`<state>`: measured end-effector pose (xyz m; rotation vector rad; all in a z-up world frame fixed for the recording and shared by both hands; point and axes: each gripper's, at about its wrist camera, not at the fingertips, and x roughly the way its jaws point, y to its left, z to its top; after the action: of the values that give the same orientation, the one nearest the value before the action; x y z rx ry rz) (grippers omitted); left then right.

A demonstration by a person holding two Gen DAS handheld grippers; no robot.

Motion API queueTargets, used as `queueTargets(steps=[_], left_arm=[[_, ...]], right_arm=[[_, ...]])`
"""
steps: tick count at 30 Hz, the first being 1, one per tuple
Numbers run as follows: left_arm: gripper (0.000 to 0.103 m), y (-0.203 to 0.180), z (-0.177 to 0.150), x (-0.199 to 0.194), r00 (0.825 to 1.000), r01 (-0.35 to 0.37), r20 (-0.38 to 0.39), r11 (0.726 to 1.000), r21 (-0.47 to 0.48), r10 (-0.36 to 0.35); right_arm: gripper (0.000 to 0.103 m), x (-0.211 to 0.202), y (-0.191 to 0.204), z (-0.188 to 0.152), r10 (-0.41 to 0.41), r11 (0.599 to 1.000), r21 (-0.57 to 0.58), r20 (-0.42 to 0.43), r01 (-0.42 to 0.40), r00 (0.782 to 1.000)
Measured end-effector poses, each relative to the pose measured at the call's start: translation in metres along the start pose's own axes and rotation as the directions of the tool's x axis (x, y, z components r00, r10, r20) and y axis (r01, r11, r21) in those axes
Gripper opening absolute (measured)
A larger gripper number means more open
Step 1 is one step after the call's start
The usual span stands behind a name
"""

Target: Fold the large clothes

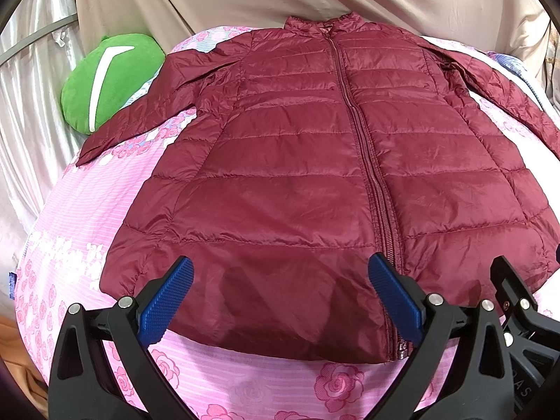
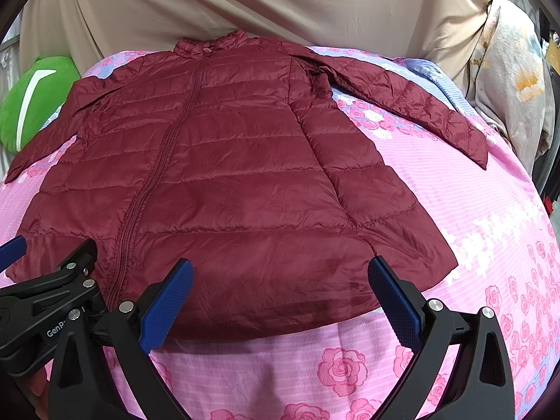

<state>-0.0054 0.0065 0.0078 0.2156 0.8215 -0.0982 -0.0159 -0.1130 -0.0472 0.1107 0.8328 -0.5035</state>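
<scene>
Pink rose-print bedsheet carries the maroon puffer jacket, zipped, flat, sleeves spread; no fold made yet, all folding remains. Left gripper and right gripper hover spread, empty, near its hem.

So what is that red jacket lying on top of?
The jacket lies spread flat, zipped shut, on a pink rose-print sheet. Its left sleeve end lies beside a green cushion. Whatever the sheet looks like directly beneath the jacket is covered.
</scene>
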Motion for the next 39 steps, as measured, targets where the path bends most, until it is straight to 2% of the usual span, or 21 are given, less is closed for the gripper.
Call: queueTargets(steps=[18, 33, 36, 39], left_arm=[[0.098, 0.006, 0.004, 0.0, 1.0, 0.002, -0.008, 1.0, -0.002, -0.002], [0.096, -0.003, 0.019, 0.005, 1.0, -0.015, -0.007, 1.0, 0.026, 0.015], [0.094, -0.006, 0.02, 0.009, 1.0, 0.002, -0.019, 1.0, 0.027, -0.002], [0.094, -0.002, 0.024, 0.017, 0.995, 0.079, -0.056, 0.997, 0.006, -0.079]], right_arm=[[0.098, 0.0, -0.003, 0.001, -0.006, 1.0, -0.001, -0.007, 0.006, 1.0], [0.098, 0.004, 0.0, 0.02, -0.018, 1.0, -0.012, -0.027, 0.018, 0.999], [0.098, 0.007, 0.001, 0.023, -0.022, 1.0, -0.012, -0.032, 0.021, 0.999], [0.098, 0.009, -0.003, 0.026, 0.013, 1.0, -0.001, -0.028, -0.013, 1.0]])
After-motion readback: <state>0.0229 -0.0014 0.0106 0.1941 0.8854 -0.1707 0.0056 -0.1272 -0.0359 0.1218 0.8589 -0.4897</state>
